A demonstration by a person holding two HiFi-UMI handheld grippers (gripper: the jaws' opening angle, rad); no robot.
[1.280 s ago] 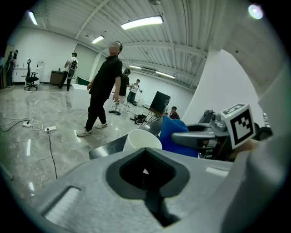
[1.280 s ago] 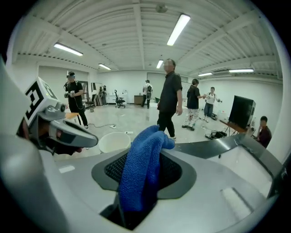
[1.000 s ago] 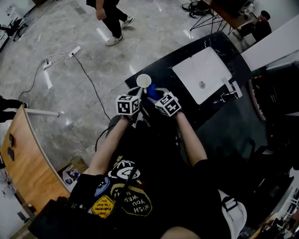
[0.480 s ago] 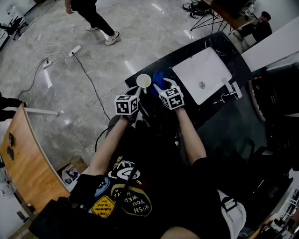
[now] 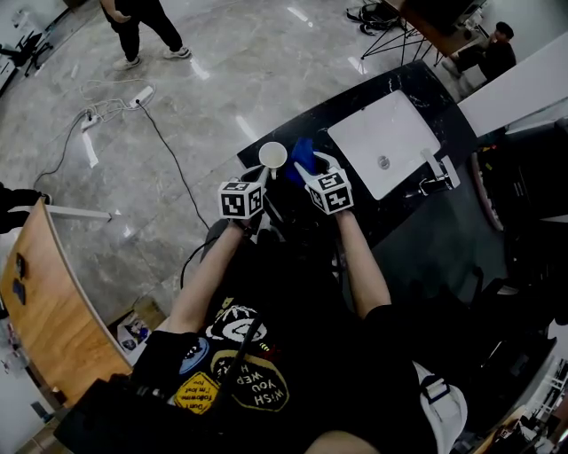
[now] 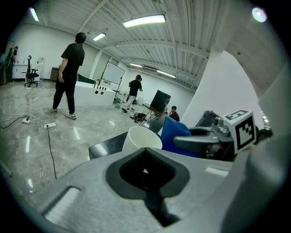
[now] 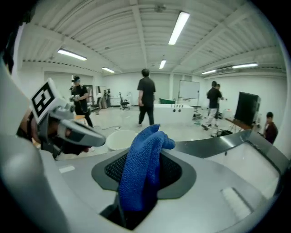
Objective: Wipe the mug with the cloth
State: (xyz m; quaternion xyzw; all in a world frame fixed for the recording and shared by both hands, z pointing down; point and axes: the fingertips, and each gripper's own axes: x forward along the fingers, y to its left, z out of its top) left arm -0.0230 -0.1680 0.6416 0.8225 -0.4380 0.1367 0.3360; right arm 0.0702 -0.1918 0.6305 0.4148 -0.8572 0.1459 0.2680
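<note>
A white mug (image 5: 272, 154) hangs at the near-left corner of the black counter (image 5: 404, 84). My left gripper (image 5: 260, 176) is right behind it, jaws closed, with a bit of white in the gap. In the left gripper view the mug (image 6: 140, 139) rises just past those jaws (image 6: 146, 169). My right gripper (image 5: 311, 168) is shut on a blue cloth (image 5: 303, 152), which hangs beside the mug's right side. The right gripper view shows the cloth (image 7: 142, 164) bunched up out of the jaws (image 7: 136, 186), with the mug (image 7: 117, 139) behind it to the left.
A white sink (image 5: 383, 135) with a faucet (image 5: 435, 167) is set in the counter to the right. Cables and a power strip (image 5: 111, 105) lie on the floor at left. A wooden table (image 5: 44, 301) stands near left. A person (image 5: 142, 27) walks far off.
My right gripper has carried the blue cloth up and to the right, from below the mug's rim to beside it. The left gripper and mug stayed put. The far person walked left.
</note>
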